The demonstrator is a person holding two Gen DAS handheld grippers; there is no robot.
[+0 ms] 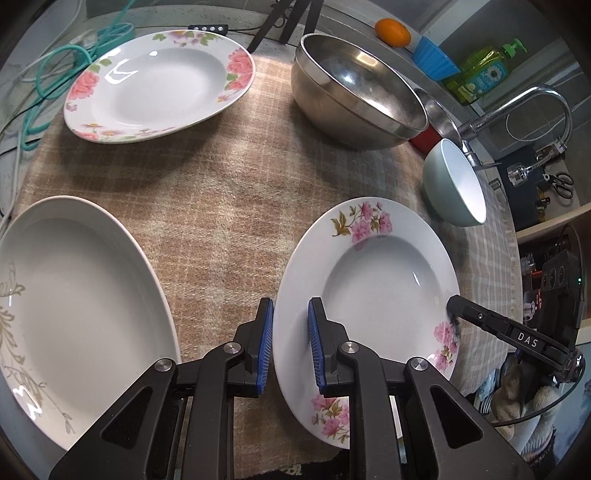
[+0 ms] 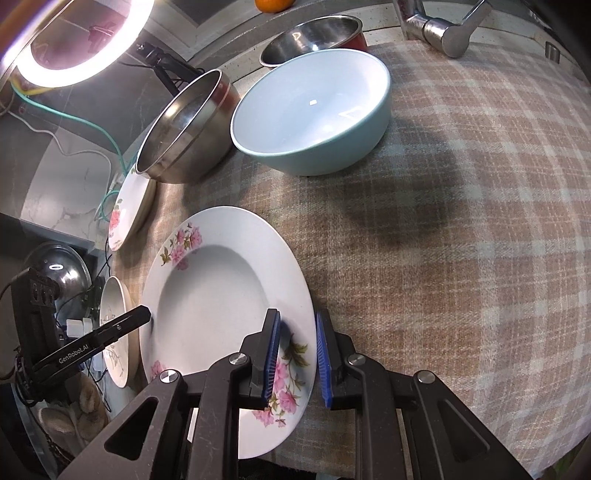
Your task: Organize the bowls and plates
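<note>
Both grippers (image 1: 290, 345) (image 2: 297, 360) on floral plate (image 1: 369, 291) rim (apparently clamped), opposite edges

The white plate with the pale leaf pattern (image 1: 81, 306) runs off the left wrist view at nine o'clock, its left side unseen. In the right wrist view, the orange fruit (image 2: 274, 4) is cropped at twelve o'clock, and the tap (image 2: 443, 31) loses its upper part at one o'clock. The steel bowl (image 2: 184, 129) hides the far rim of the rose-patterned plate (image 2: 127, 210). Behind the blue bowl (image 2: 314, 110), a red-sided steel bowl (image 2: 314, 37) shows only partly.
</note>
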